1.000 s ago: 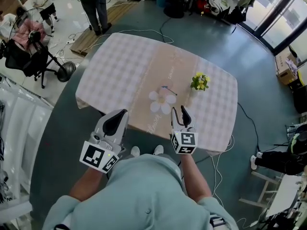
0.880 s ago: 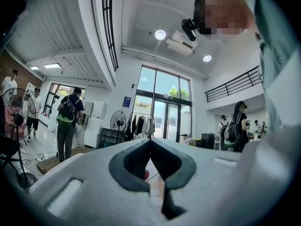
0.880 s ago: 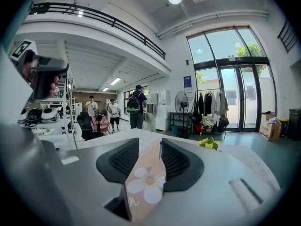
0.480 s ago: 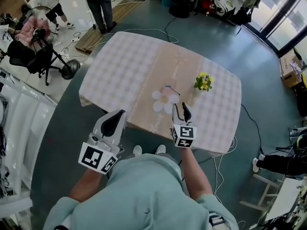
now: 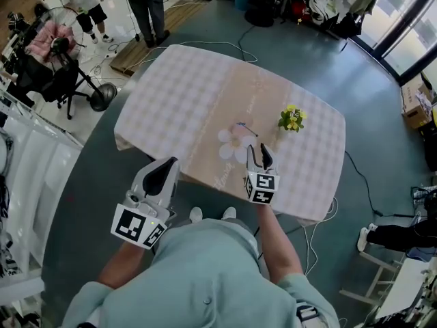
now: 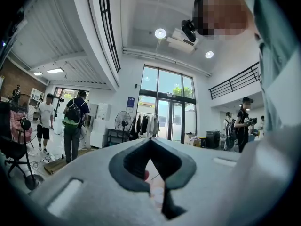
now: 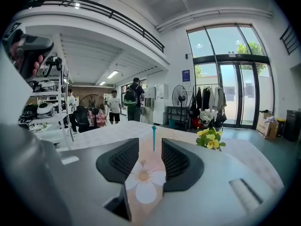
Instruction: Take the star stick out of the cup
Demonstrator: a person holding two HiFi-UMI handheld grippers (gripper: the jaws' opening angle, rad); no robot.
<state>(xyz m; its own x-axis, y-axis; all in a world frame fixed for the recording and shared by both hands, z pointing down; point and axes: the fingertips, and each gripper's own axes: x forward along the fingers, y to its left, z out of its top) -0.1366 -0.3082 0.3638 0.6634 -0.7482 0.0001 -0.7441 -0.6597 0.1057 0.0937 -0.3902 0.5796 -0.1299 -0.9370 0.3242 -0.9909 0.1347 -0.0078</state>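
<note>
Your left tool point(image 6: 150, 142) has its jaws meeting at the tips with nothing between them. A strip of pale table point(image 6: 157, 189) shows through the gap below the tips. Beyond, a fan point(image 6: 123, 122) and a clothes rack point(image 6: 143, 125) stand before tall glass doors point(image 6: 169, 112). On the left stands a person with a backpack point(image 6: 73, 121).

Grey floor point(image 5: 293, 53), tall windows point(image 7: 225, 79), seemingly a mezzanine point(image 7: 94, 11)
</note>
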